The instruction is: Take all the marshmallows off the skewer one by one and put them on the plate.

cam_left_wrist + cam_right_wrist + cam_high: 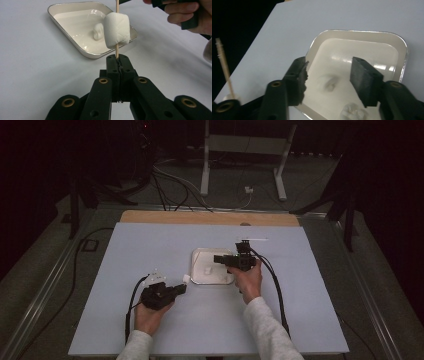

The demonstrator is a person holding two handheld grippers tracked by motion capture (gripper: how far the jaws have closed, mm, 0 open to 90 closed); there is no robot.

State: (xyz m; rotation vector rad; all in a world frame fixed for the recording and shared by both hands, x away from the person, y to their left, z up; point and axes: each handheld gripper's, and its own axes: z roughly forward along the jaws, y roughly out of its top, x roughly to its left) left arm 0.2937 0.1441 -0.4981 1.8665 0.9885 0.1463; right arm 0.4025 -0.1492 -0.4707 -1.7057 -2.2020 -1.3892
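One marshmallow [353, 112] sits half cut off below.

A lab-style recording bay is indicated: a pale board [210, 320] laid over a wooden table [210, 217], loose cables [175, 185] strewn on grey floor, a metal stand frame [245, 150], dark curtained surroundings.

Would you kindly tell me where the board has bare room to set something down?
Bare: the board's far-left stretch and its right side beyond the cable. Crowded: the middle, around the white dish and both tongs.
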